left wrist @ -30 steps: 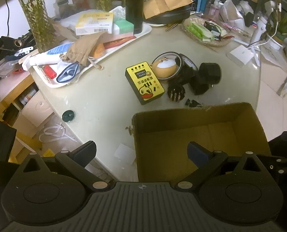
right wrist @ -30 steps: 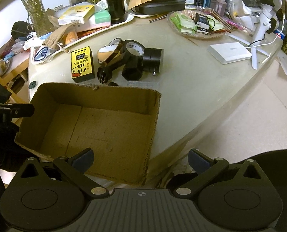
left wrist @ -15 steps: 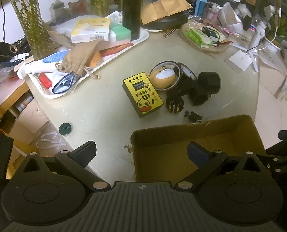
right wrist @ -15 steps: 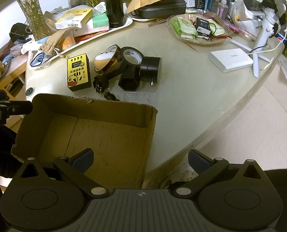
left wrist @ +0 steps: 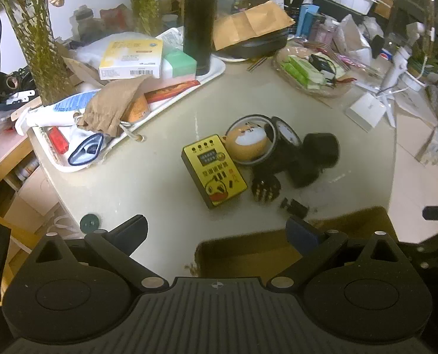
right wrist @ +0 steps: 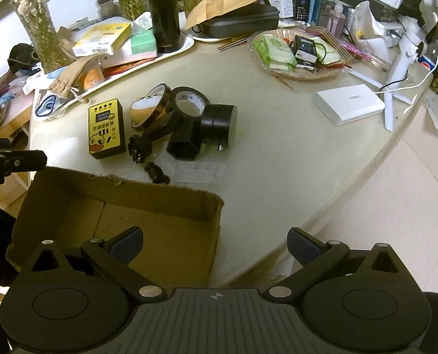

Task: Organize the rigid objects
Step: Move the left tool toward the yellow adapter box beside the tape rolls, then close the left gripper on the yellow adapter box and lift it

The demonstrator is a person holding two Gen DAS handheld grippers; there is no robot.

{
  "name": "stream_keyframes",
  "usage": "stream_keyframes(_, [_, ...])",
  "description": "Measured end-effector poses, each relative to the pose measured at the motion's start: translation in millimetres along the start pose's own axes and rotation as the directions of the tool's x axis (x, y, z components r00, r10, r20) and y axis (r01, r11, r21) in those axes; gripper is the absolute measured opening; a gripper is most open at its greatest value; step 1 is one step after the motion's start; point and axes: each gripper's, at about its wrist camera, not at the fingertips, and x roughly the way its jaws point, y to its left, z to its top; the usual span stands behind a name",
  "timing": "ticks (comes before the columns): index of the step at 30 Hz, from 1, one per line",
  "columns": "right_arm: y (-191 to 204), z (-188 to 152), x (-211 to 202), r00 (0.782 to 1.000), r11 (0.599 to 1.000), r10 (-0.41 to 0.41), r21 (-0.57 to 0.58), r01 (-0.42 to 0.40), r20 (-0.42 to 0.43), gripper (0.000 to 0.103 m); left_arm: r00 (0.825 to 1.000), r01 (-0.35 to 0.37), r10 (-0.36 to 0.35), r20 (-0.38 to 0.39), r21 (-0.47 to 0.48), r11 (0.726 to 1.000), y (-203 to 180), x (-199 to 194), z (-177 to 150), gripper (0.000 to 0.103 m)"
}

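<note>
An open, empty cardboard box (right wrist: 115,224) sits at the table's near edge; its far rim shows in the left wrist view (left wrist: 277,236). Beyond it lie a yellow device (left wrist: 214,174) (right wrist: 105,128), an amber tape roll (left wrist: 247,143) (right wrist: 149,106), a black tape roll (left wrist: 285,132) (right wrist: 189,101), a black dumbbell (left wrist: 313,159) (right wrist: 207,129), a black round plug (left wrist: 264,188) (right wrist: 139,147) and a small black clip (left wrist: 294,206) (right wrist: 157,174). My left gripper (left wrist: 216,230) is open and empty above the box's near left corner. My right gripper (right wrist: 216,242) is open and empty above the box's right wall.
A white tray (left wrist: 216,70) with boxes, a cloth bag and a black flask (left wrist: 199,20) stands at the back left. A glass dish of packets (right wrist: 298,50) and a white box (right wrist: 348,103) lie at the right. Glass vases (left wrist: 39,44) stand far left. The table edge curves on the right.
Both grippers have moved forward toward the objects, so less of the box shows in each view. Nothing on the table has moved. Both stay open.
</note>
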Motion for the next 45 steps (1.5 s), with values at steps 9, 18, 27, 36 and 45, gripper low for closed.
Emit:
stream_keyframes(9, [-6.8,10.4,8.4,1.000,1.000,0.000,0.011,0.000,0.003,0.103,1.000,-0.028,0.028,-0.001,-0.016,0.999,1.0,27.8,20.4,0.102])
stream_keyframes(18, [-15.0,20.1,13.4,1.000,1.000,-0.002,0.023,0.002,0.016,0.103,0.998,-0.054,0.053,-0.032,-0.032,0.998,0.0,64.7,35.2,0.102])
stream_keyframes(27, [-25.6,27.0,21.6,1.000,0.999,-0.008,0.045,0.007,0.016,0.103,0.993,-0.093,0.088,-0.081,-0.064,0.994,1.2,99.9,45.6,0.102])
stream_keyframes(36, [-28.1,31.0,25.8,1.000,0.999,-0.008,0.040,0.007,0.014,0.103,0.985,-0.118,0.099,-0.143,-0.129,0.985,5.6,128.8,51.8,0.091])
stream_keyframes(45, [-28.0,32.7,28.5,1.000,0.999,-0.013,0.042,0.012,0.009,0.103,0.978,-0.124,0.096,-0.184,-0.150,0.981,6.0,140.2,51.5,0.056])
